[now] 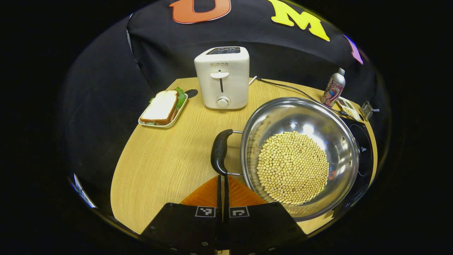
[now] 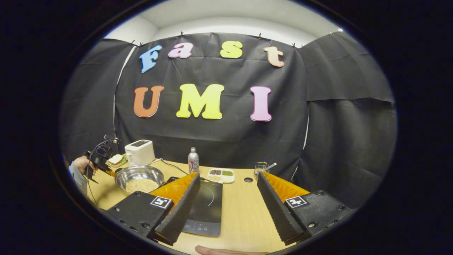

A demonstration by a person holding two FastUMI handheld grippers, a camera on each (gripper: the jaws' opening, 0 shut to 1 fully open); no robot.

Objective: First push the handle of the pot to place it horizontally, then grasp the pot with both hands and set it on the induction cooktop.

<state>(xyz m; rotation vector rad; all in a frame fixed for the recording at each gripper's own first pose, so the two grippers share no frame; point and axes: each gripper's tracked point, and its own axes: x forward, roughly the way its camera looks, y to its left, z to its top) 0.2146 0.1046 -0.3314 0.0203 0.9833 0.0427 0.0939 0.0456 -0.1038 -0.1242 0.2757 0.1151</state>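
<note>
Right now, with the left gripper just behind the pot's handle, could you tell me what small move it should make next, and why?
Probably ease the left gripper forward a little until its closed fingertips meet the black handle of the pot. The tips sit just short of the handle's near end. The right gripper hangs open over the induction cooktop, away from the pot, so the push falls to the left.

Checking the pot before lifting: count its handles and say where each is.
1 visible: a black handle on the pot side facing the sandwich, just ahead of the shut left gripper. A second on the cooktop side may be hidden.
</note>
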